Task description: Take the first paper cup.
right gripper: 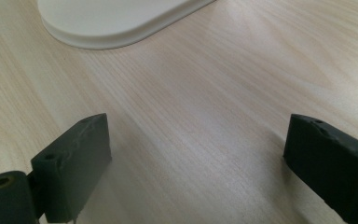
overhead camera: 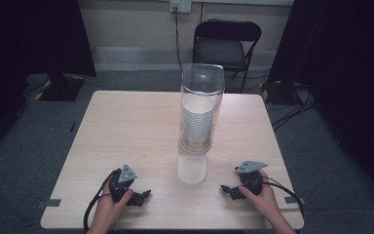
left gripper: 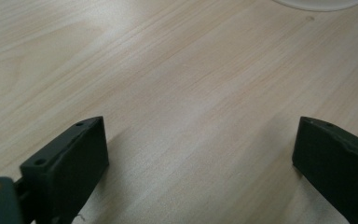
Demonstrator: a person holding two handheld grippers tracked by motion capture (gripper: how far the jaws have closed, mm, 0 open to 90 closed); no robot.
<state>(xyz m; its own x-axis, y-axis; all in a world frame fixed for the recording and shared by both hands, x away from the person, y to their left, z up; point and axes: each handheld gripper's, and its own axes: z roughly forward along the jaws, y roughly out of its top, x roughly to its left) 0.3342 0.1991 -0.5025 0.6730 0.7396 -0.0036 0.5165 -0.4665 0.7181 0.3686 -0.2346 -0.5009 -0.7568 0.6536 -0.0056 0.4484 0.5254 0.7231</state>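
Note:
A tall clear tube [overhead camera: 201, 92] stands upright on a white base [overhead camera: 192, 168] at the table's middle, with a stack of white paper cups [overhead camera: 197, 122] inside it. My left gripper [overhead camera: 141, 196] rests on the table near the front edge, left of the base, jaws wide apart and nothing between them [left gripper: 200, 158]. My right gripper [overhead camera: 228, 190] rests on the front right, also open and holding nothing [right gripper: 198, 154]. The white base's rim [right gripper: 116, 23] lies just ahead of the right jaws, and an edge of the same base [left gripper: 317, 3] shows at the top of the left gripper view.
The light wooden table [overhead camera: 126, 136] has bare surface on both sides of the tube. A black folding chair [overhead camera: 226, 44] stands behind the table. Dark curtains hang at both sides, and cables run across the grey floor at the right.

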